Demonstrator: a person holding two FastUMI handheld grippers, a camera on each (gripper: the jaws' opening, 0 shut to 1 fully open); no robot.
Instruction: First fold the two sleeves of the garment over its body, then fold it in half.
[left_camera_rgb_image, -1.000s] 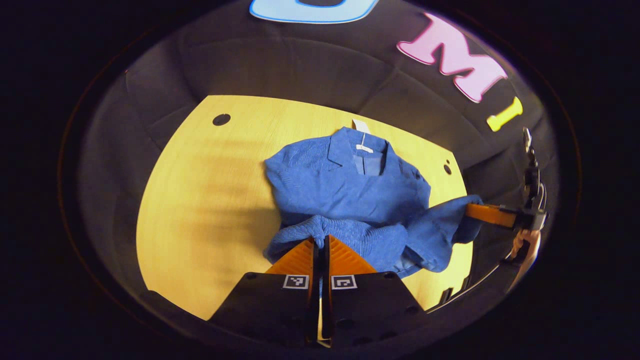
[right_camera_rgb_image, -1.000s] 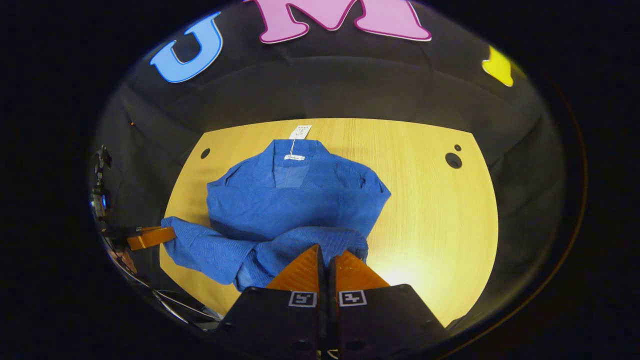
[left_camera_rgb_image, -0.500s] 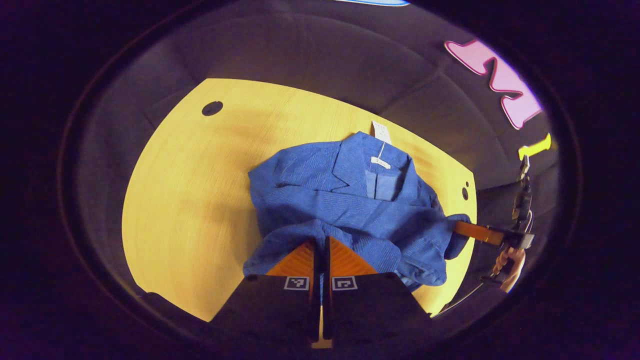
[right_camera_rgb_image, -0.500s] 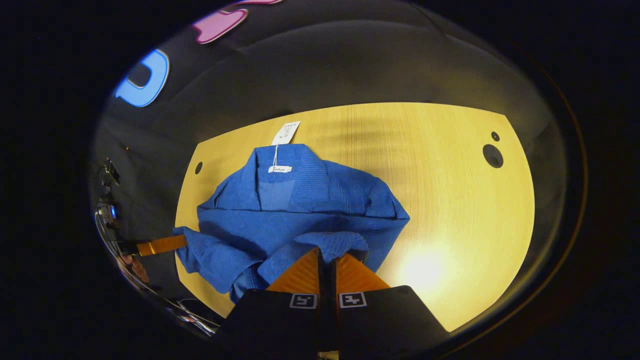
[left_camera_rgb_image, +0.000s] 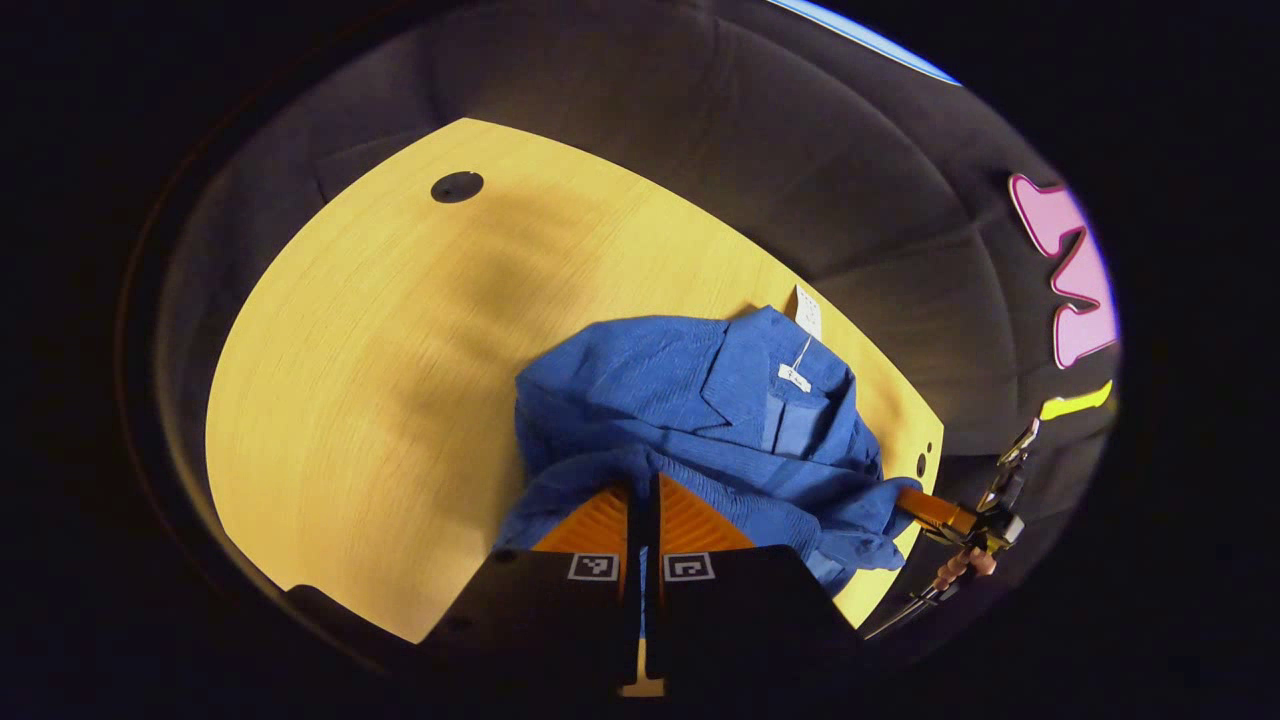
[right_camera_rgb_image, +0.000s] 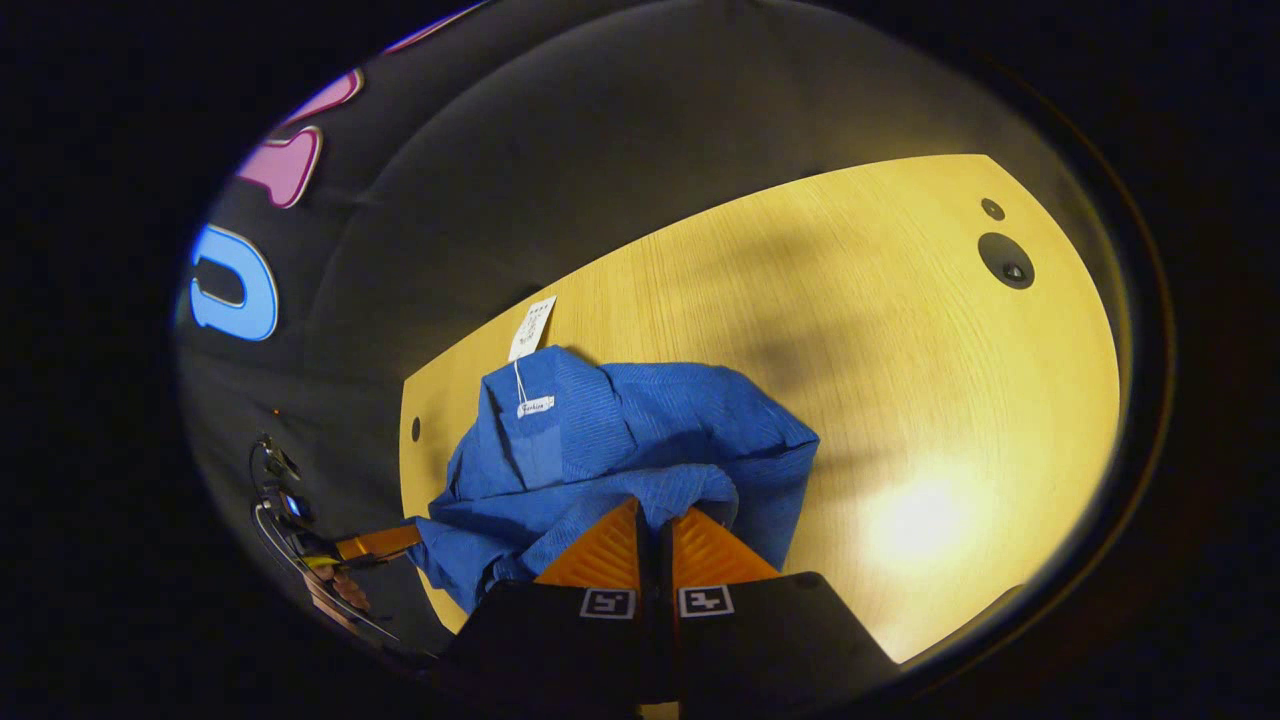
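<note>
Wooden bench (left_camera_rgb_image: 380, 360); soft, floppy blue shirt (left_camera_rgb_image: 690, 410), hem corners pinched by left hand-held gripper (left_camera_rgb_image: 640, 490) and right hand-held gripper (right_camera_rgb_image: 655, 515).

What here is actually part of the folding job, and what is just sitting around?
Part of the job:
- blue knitted garment
- left gripper, jaws shut on its hem
- right gripper, jaws shut on its hem

Just there:
- pale wooden table
- white paper hang tag at the collar
</note>
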